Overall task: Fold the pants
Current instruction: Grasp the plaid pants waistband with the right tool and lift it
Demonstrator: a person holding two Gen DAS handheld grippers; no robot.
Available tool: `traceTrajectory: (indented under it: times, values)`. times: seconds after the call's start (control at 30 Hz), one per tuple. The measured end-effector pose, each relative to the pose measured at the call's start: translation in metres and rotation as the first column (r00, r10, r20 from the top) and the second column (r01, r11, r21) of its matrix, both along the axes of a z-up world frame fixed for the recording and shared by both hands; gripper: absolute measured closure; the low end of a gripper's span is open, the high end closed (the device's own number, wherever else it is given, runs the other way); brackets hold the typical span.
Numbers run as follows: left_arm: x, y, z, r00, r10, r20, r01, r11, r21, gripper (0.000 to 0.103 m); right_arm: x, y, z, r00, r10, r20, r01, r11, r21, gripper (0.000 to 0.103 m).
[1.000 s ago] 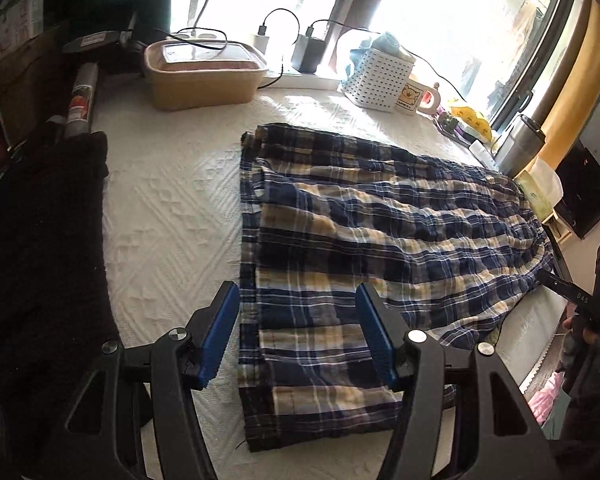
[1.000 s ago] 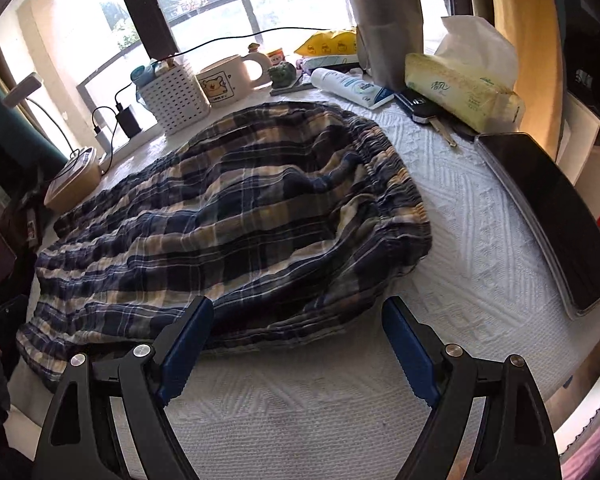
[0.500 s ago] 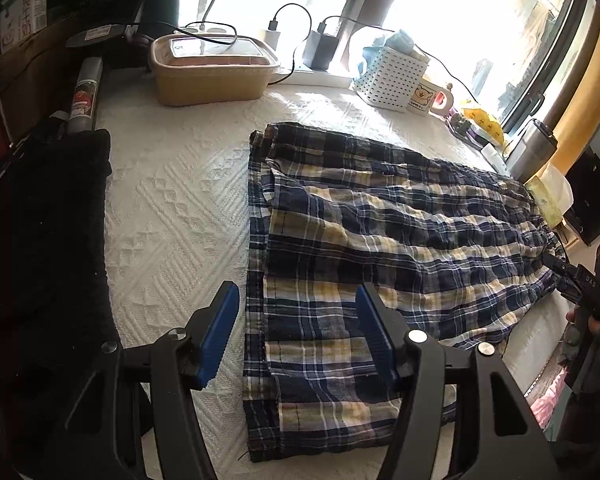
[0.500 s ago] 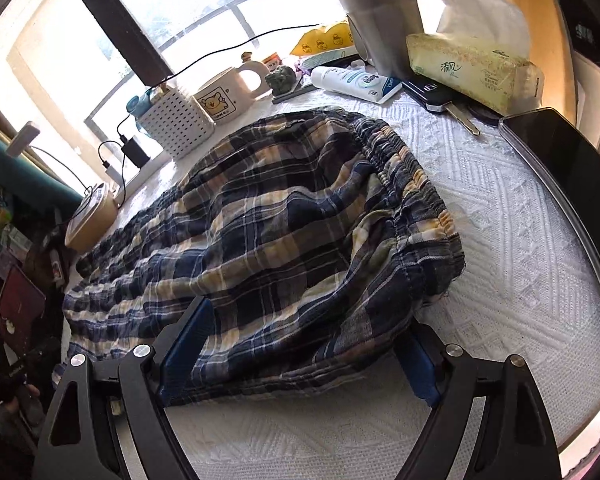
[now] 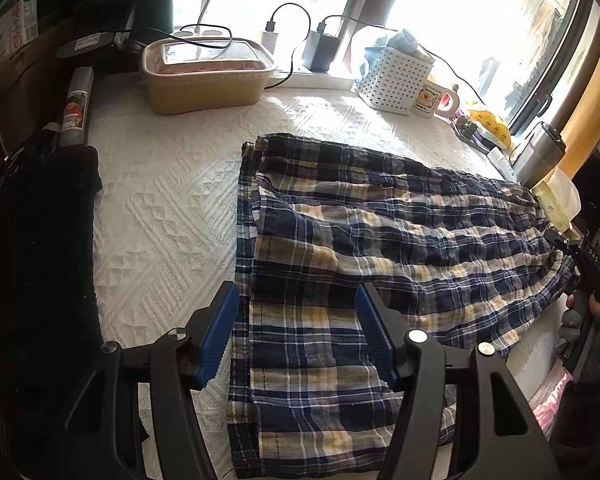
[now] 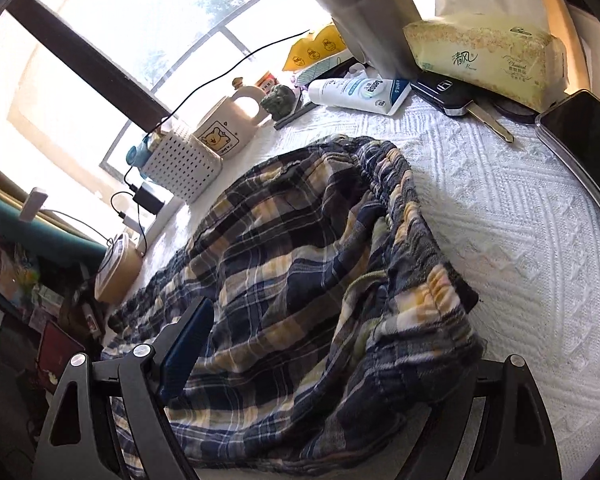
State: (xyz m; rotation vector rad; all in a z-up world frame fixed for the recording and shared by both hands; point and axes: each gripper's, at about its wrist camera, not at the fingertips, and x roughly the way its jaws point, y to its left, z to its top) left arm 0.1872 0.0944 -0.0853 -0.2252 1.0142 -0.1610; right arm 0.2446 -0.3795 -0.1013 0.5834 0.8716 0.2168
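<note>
- Tabletop [image 5: 160, 216]: white textured cover, with a bright window at 12 o'clock.
- Plaid pants [image 5: 340, 240]: spread flat at centre.
- Left tongs [image 5: 296, 336]: agape over the leg hems at 6 o'clock.
- Right tongs [image 6: 328, 364]: spread wide, straddling the waistband, not pinching.
- Tan lidded box [image 5: 204, 76]: at 11 o'clock.

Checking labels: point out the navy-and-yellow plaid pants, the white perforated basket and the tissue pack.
Plaid pants [image 5: 380, 248], left wrist view, mid-fabric.
White perforated basket [image 5: 396, 80], left wrist view, front wall.
Tissue pack [image 6: 484, 56], right wrist view, printed side.
</note>
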Motion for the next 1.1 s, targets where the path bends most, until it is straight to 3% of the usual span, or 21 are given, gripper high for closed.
traceTrajectory:
  times: [0.13, 0.17, 0.2, 0.47, 1.1]
  values:
    - [0.003, -0.001, 0.005, 1.0, 0.004, 0.013, -0.004, 1.0, 0.003, 0.042, 0.011, 0.002, 0.001, 1.0, -0.018, 0.0, 0.018, 1.0, 0.015, 0.017]
    - [0.004, -0.001, 0.006, 1.0, 0.006, 0.016, -0.006, 1.0, 0.004, 0.042, 0.014, 0.003, 0.0, 1.0, -0.017, -0.005, 0.017, 1.0, 0.021, 0.029]
    - [0.004, -0.001, 0.007, 1.0, 0.009, 0.018, -0.009, 1.0, 0.005, 0.042, 0.016, 0.003, -0.002, 1.0, -0.015, -0.014, 0.016, 1.0, 0.021, 0.05]
    - [0.005, 0.007, 0.008, 0.999, 0.027, 0.025, -0.027, 1.0, -0.004, 0.042, 0.017, 0.004, -0.002, 1.0, -0.026, 0.008, 0.026, 1.0, 0.012, 0.085]
    - [-0.017, 0.045, 0.006, 0.995, 0.075, 0.068, -0.071, 0.995, -0.066, 0.042, -0.005, 0.074, 0.083, 0.979, 0.083, 0.187, -0.035, 0.969, -0.244, 0.088]
